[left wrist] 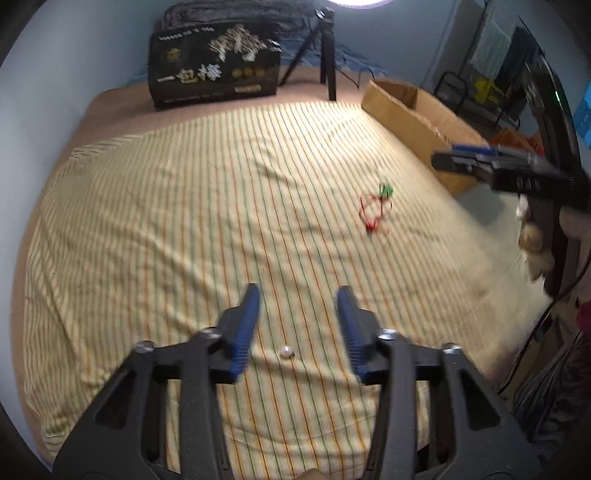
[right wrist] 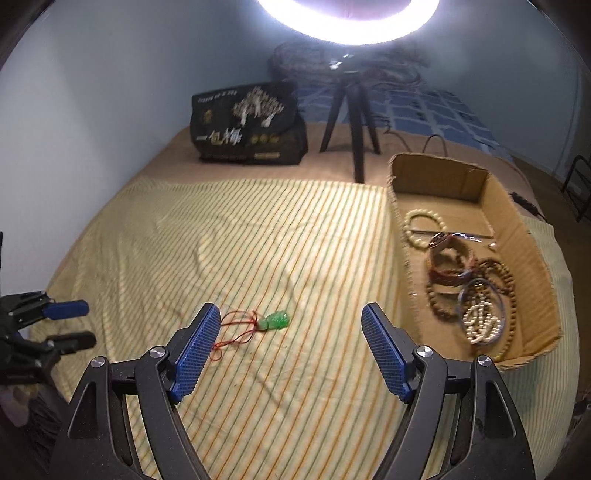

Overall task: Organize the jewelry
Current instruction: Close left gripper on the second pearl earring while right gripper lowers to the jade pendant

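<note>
A green pendant (right wrist: 275,319) on a red cord (right wrist: 236,330) lies on the striped cloth (right wrist: 258,240), just beyond my right gripper (right wrist: 291,317), whose jaws stand wide open and empty. The same pendant (left wrist: 386,191) shows far right in the left wrist view. A small white bead (left wrist: 285,352) lies on the cloth between and below the blue pads of my left gripper (left wrist: 299,295), which is open and not touching it. The cardboard box (right wrist: 517,206) at right holds several bead bracelets (right wrist: 476,291). Each gripper shows at the other view's edge: the right gripper (left wrist: 465,158), the left gripper (right wrist: 79,325).
A black printed bag (right wrist: 247,122) and a black tripod (right wrist: 351,122) under a bright ring light (right wrist: 347,22) stand at the back of the bed. A pale wall (right wrist: 74,110) runs along the left. The box (left wrist: 417,118) borders the cloth's right side.
</note>
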`<state>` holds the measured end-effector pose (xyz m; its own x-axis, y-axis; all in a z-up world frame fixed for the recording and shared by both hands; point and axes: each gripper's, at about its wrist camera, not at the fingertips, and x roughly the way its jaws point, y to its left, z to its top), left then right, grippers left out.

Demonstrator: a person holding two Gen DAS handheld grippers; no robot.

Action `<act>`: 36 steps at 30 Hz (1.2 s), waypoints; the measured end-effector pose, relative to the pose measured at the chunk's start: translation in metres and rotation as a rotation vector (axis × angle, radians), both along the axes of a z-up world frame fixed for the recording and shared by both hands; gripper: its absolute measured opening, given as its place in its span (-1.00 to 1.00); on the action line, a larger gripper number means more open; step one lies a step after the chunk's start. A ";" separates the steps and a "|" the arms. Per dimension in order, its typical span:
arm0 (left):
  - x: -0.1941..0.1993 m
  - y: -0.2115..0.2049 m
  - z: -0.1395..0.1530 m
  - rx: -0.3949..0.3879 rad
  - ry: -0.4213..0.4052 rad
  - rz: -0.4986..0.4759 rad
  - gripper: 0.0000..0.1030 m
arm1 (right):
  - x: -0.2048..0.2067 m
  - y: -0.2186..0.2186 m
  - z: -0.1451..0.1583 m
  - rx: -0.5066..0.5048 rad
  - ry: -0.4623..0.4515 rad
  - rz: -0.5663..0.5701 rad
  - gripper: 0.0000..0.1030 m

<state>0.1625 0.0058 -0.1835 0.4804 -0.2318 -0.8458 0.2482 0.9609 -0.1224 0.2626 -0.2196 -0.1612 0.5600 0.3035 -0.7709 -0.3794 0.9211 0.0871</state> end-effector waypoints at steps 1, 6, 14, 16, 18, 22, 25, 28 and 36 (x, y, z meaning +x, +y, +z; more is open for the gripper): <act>-0.002 -0.002 -0.006 0.008 0.008 -0.007 -0.35 | 0.000 0.001 -0.002 -0.007 0.002 0.004 0.53; -0.008 -0.001 -0.031 0.016 0.054 -0.008 -0.40 | 0.003 0.004 -0.016 -0.028 0.013 0.020 0.53; -0.013 0.010 -0.046 0.017 0.080 -0.002 -0.49 | 0.005 0.016 -0.038 -0.067 0.035 0.075 0.53; -0.014 0.009 -0.047 0.025 0.076 -0.010 -0.49 | 0.003 0.022 -0.042 -0.085 0.032 0.095 0.53; -0.015 0.007 -0.048 0.034 0.072 -0.022 -0.51 | 0.002 0.028 -0.046 -0.102 0.029 0.114 0.53; -0.016 0.003 -0.051 0.038 0.069 -0.037 -0.68 | 0.003 0.036 -0.054 -0.133 0.028 0.137 0.53; -0.015 0.002 -0.052 0.040 0.063 -0.041 -0.71 | 0.008 0.038 -0.060 -0.138 0.033 0.133 0.53; -0.016 0.002 -0.052 0.038 0.063 -0.041 -0.71 | 0.012 0.041 -0.064 -0.153 0.037 0.131 0.53; -0.016 0.002 -0.052 0.034 0.064 -0.040 -0.71 | 0.023 0.047 -0.075 -0.189 0.056 0.135 0.29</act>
